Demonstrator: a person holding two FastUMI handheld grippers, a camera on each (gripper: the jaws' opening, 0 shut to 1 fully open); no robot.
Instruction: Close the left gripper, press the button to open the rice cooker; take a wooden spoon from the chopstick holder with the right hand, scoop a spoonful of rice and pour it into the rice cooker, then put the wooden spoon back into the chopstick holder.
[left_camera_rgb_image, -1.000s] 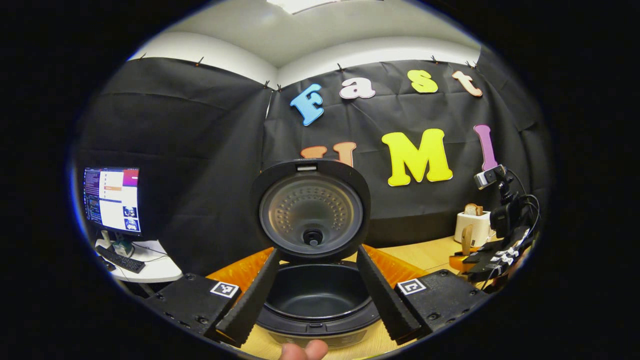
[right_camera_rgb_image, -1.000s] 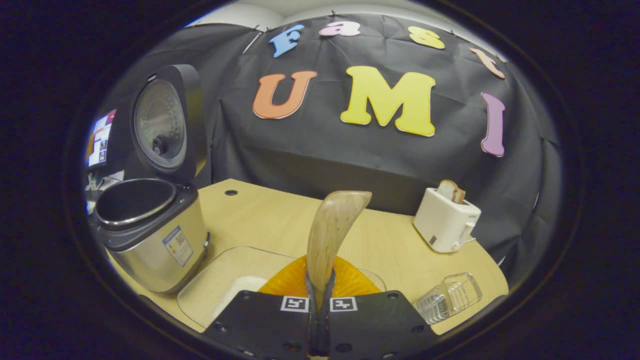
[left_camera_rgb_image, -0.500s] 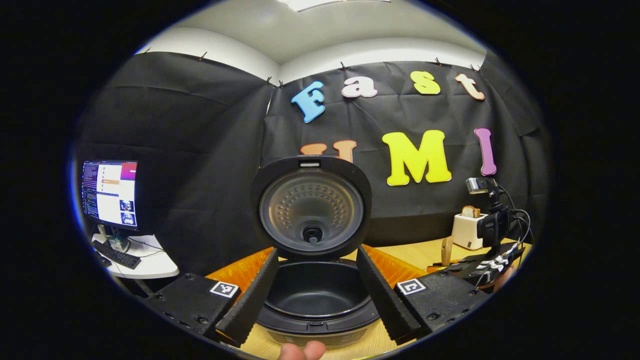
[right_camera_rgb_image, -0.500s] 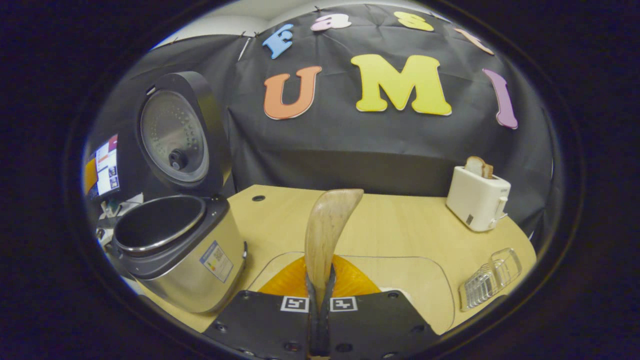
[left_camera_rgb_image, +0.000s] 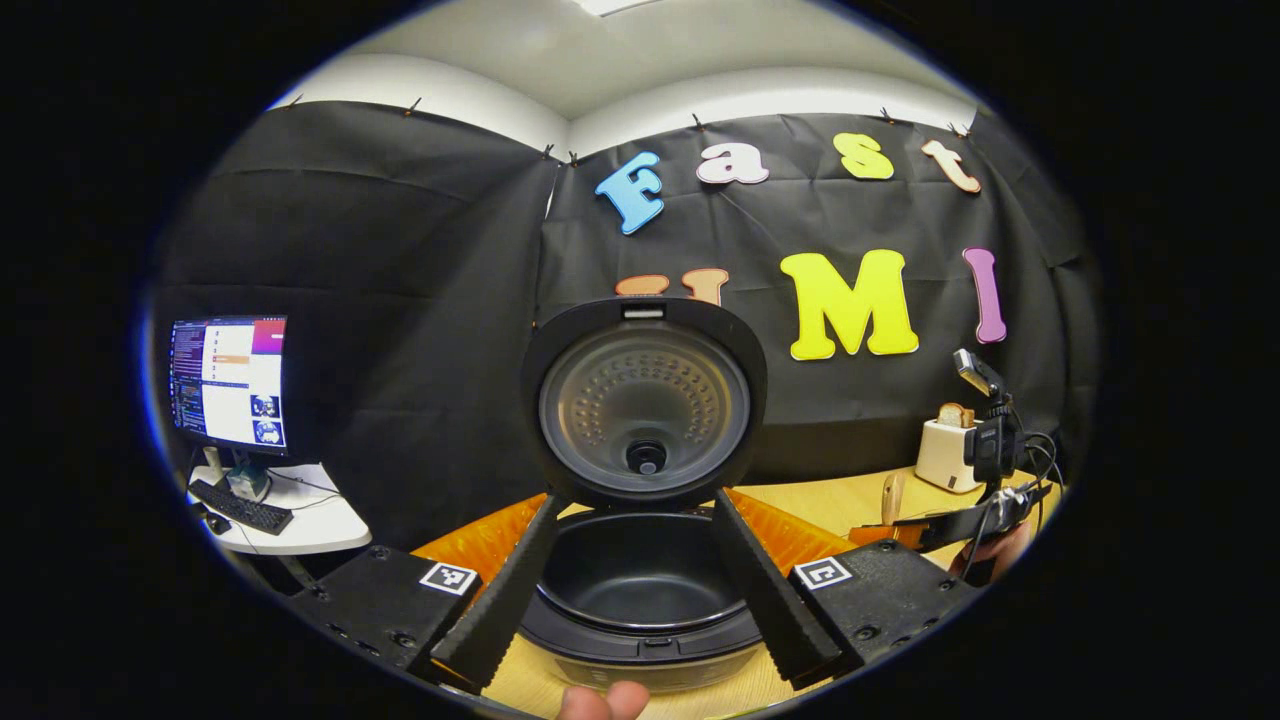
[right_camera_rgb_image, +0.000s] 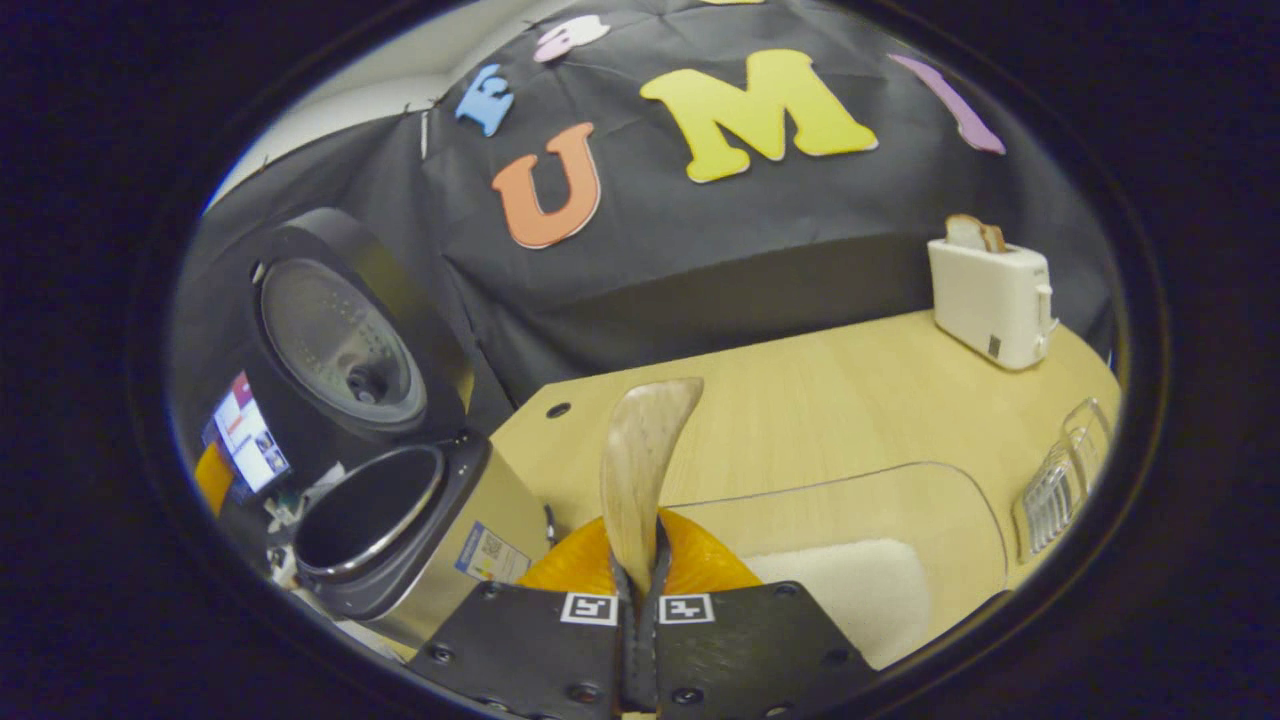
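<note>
Left gripper (left_camera_rgb_image: 640, 590) spread wide, fingers (left_camera_rgb_image: 500, 600) framing the open rice cooker (left_camera_rgb_image: 640, 590) dead ahead, touching nothing. Lid (left_camera_rgb_image: 645, 400) standing upright at the far side, dark inner pot (left_camera_rgb_image: 640, 570) showing bare below it. Fingertip (left_camera_rgb_image: 600, 700) peeking in at the near edge. Off to the left, a lit monitor (left_camera_rgb_image: 228, 382) and keyboard (left_camera_rgb_image: 243, 508) on a white side table (left_camera_rgb_image: 300, 520).

Right gripper (right_camera_rgb_image: 640, 590) clamped tight on the wooden spoon (right_camera_rgb_image: 640, 470), bowl end pointing away, tilted slightly right. Clear tray (right_camera_rgb_image: 900, 530) just beyond on the wooden table (right_camera_rgb_image: 850, 400), white rice (right_camera_rgb_image: 850, 590) heaped at its near end. Rice cooker (right_camera_rgb_image: 400, 530) to the left, lid up. White toaster (right_camera_rgb_image: 995, 295) with bread far right, clear chopstick holder (right_camera_rgb_image: 1060, 480) lying near the table's right edge.
</note>
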